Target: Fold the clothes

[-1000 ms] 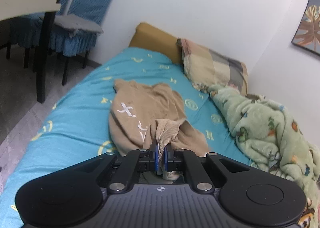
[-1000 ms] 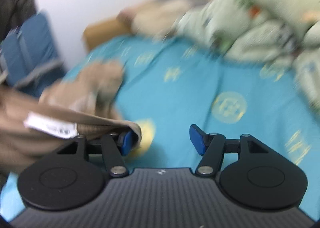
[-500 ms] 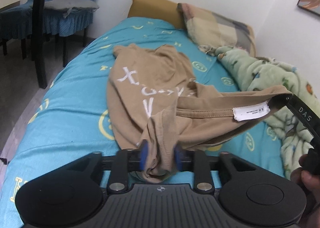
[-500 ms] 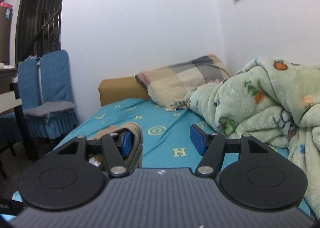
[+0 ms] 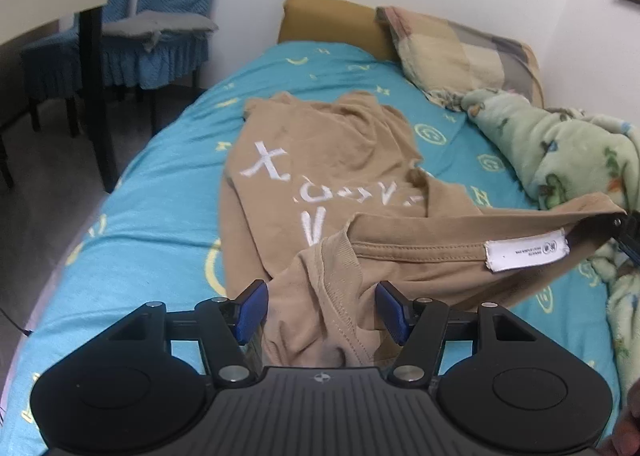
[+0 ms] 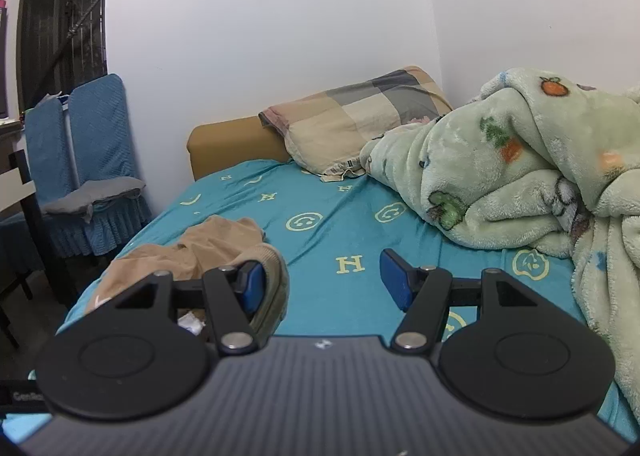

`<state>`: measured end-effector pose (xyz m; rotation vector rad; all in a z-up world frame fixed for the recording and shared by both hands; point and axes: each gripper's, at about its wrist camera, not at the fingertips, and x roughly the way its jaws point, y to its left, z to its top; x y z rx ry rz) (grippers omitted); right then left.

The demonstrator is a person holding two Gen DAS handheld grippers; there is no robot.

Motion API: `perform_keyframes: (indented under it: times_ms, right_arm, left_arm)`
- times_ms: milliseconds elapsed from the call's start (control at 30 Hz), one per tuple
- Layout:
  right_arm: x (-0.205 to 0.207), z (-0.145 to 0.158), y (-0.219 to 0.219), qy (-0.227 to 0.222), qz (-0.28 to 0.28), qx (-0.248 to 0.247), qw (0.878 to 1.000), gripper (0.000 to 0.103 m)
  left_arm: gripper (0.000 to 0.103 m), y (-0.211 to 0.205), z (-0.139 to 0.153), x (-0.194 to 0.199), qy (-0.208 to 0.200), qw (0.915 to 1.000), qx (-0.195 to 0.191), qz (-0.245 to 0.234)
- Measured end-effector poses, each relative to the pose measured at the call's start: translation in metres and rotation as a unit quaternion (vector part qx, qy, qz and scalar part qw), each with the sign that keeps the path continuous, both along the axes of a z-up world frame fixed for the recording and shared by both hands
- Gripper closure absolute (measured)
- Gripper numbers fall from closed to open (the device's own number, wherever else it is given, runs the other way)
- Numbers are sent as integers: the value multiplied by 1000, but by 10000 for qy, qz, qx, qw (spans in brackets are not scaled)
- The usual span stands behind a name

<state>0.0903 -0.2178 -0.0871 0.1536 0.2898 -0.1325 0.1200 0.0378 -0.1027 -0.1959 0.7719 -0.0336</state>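
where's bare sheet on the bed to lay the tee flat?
Bare teal sheet lies left of the tan T-shirt toward the chair-side edge, and a smaller patch lies between shirt, pillow and green blanket. The wall side is crowded by the blanket.

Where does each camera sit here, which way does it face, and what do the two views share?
Left wrist: sits on the left gripper, looking up the bed over the tan T-shirt; its open blue fingers flank bunched collar cloth.
Right wrist: sits low on the right gripper, facing the pillow and green blanket; open, shirt fabric draped over its left finger.
Shared: bed, T-shirt, pillow, blanket, blue chair.
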Motion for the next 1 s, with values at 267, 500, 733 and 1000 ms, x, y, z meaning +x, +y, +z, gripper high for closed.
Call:
perform_keyframes:
  times_ms: [267, 500, 733, 1000]
  right_arm:
    - [-6, 4, 4, -210, -107, -286, 9993, 40]
    - [-14, 7, 19, -557, 82, -670, 9962, 41]
    - [2, -22, 15, 377, 204, -709, 9966, 40]
    - [22, -64, 10, 1654, 411, -693, 9829, 40]
  left_arm:
    - [35, 28, 15, -7, -154, 9976, -635, 223]
    - [36, 21, -9, 18, 434, 9982, -142, 395]
    - [34, 53, 18, -16, 150, 9949, -74, 991]
    - [34, 54, 48, -61, -409, 9899, 254, 1332]
